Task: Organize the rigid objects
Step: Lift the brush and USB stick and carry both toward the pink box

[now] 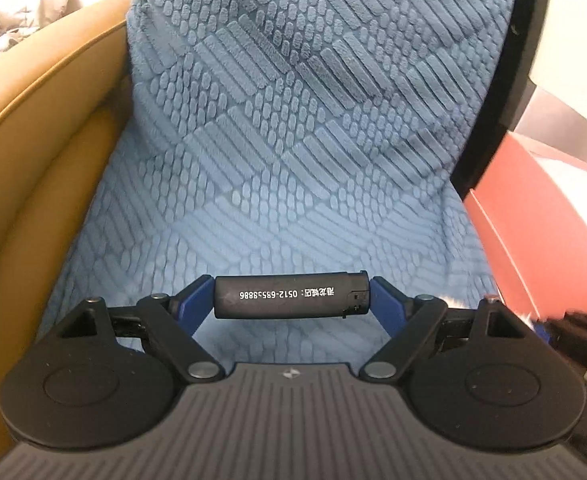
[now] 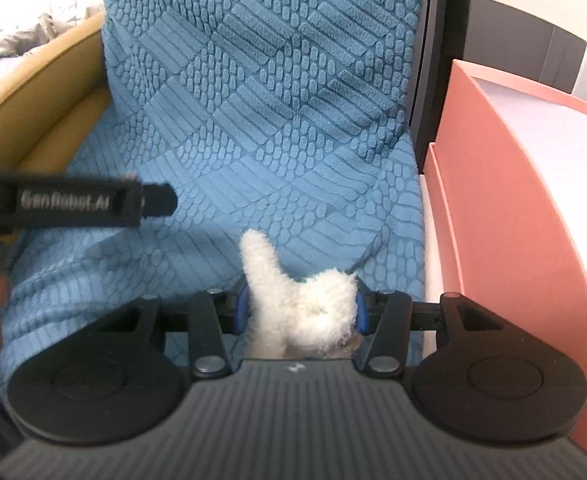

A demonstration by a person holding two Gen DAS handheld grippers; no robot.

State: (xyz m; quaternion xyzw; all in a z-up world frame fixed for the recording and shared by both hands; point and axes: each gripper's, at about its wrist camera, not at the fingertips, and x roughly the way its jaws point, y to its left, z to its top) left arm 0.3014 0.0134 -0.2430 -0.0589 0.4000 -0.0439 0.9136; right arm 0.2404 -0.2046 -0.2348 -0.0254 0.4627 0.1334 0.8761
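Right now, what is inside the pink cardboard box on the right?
In the right wrist view, the open pink cardboard box shows only a pale lining inside. Its near wall hides the bottom, so contents there cannot be seen. The left wrist view shows its outside only.

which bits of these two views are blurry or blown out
Left wrist view: the upper left corner is washed out white, the pink box at right is smeared with blur, while the black lighter in the left tongs is sharp enough to read its print. Right wrist view: the white plush toy in the right tongs is soft, and the edges bow from fisheye.
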